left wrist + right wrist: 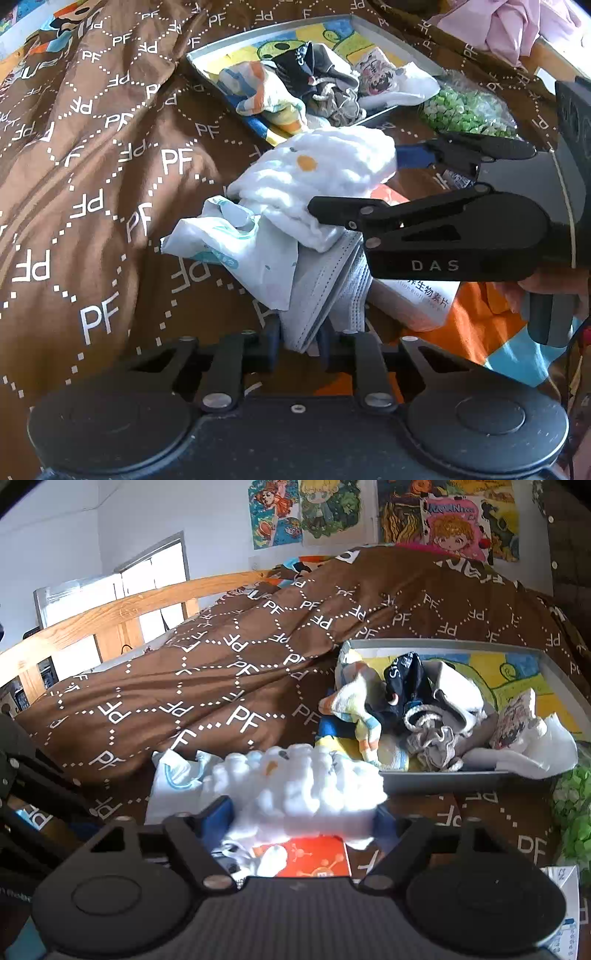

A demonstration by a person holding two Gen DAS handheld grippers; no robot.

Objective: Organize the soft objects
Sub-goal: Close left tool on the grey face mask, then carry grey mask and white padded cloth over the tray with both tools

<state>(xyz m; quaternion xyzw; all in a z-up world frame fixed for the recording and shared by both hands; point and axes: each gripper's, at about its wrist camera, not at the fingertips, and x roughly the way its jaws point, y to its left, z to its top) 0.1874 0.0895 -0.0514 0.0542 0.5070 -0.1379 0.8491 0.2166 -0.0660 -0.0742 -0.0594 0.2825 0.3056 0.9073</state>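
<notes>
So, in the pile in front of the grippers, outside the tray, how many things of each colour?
White: 2, crinkled cloth, plastic wrapper
Grey: 1, mask bundle
Orange and white: 1, box
Total: 4

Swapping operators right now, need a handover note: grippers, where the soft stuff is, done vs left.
Left gripper: fingers closed on the grey face masks, low on the brown PF duvet.
Right gripper: fingers either side of the white crinkled cloth; firm pinch not confirmed.
Tray: already holds a striped sock, a black sock, a grey drawstring pouch and a white cartoon-print cloth.
Left to do: masks, white cloth and the white printed plastic bag are outside the tray. The orange box under the cloth is not soft.
</notes>
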